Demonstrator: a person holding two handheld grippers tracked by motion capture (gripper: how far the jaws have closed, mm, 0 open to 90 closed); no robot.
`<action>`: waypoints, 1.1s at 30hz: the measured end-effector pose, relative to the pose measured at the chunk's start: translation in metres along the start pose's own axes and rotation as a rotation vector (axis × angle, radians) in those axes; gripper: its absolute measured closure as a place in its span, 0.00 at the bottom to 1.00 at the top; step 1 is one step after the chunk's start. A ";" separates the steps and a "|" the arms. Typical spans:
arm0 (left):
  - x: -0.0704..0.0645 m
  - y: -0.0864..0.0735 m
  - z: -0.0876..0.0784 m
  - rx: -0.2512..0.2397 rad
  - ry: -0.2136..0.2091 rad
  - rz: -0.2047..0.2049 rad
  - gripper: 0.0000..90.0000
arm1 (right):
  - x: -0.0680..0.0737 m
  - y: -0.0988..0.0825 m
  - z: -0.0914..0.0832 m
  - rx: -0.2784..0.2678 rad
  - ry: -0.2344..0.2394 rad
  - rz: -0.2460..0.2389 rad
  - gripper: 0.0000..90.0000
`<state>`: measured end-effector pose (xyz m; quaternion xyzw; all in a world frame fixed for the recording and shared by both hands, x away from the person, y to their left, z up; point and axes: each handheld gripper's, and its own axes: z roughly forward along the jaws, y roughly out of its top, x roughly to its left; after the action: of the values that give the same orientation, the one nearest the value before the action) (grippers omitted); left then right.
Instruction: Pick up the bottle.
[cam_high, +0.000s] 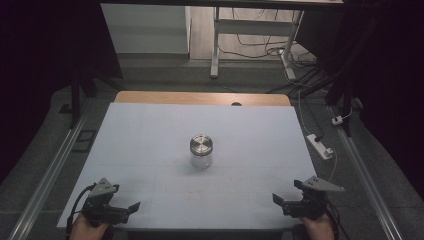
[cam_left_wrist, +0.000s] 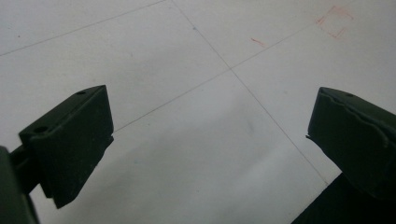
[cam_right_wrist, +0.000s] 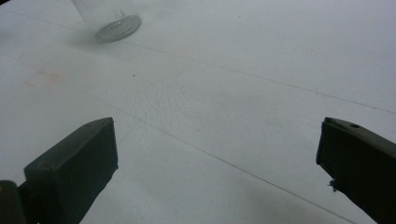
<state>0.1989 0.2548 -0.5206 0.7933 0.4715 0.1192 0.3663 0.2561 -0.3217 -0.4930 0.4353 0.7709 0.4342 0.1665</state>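
Note:
A clear glass jar (cam_high: 201, 152) with a round metal lid (cam_high: 201, 144) stands upright in the middle of the white table (cam_high: 150, 140). Its glass base (cam_right_wrist: 117, 27) appears at the top left of the right gripper view. My left gripper (cam_high: 131, 207) rests at the table's near left corner, held by a hand, its jaws wide apart over bare tabletop (cam_left_wrist: 210, 135). At the near right corner my right gripper (cam_high: 278, 201) is likewise open with nothing between its jaws. Both grippers are well short of the jar.
The table's far edge shows a wooden strip (cam_high: 200, 98) with a small hole. A white power strip (cam_high: 320, 145) and cables lie on the floor to the right. A desk frame (cam_high: 250, 35) stands beyond. Faint red pen marks (cam_left_wrist: 334, 21) are on the tabletop.

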 end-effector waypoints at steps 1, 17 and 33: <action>0.000 0.000 0.000 0.000 0.000 0.000 0.01 | 0.000 0.000 0.000 -0.002 0.003 0.002 0.00; 0.001 0.001 0.001 0.017 -0.017 -0.006 0.00 | 0.003 0.000 0.001 0.008 -0.001 -0.031 0.00; -0.003 0.008 0.001 -0.027 -0.033 0.035 0.00 | 0.004 0.000 0.002 0.019 0.012 -0.039 0.00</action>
<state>0.2032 0.2500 -0.5148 0.7983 0.4497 0.1189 0.3826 0.2554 -0.3178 -0.4933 0.4190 0.7844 0.4261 0.1661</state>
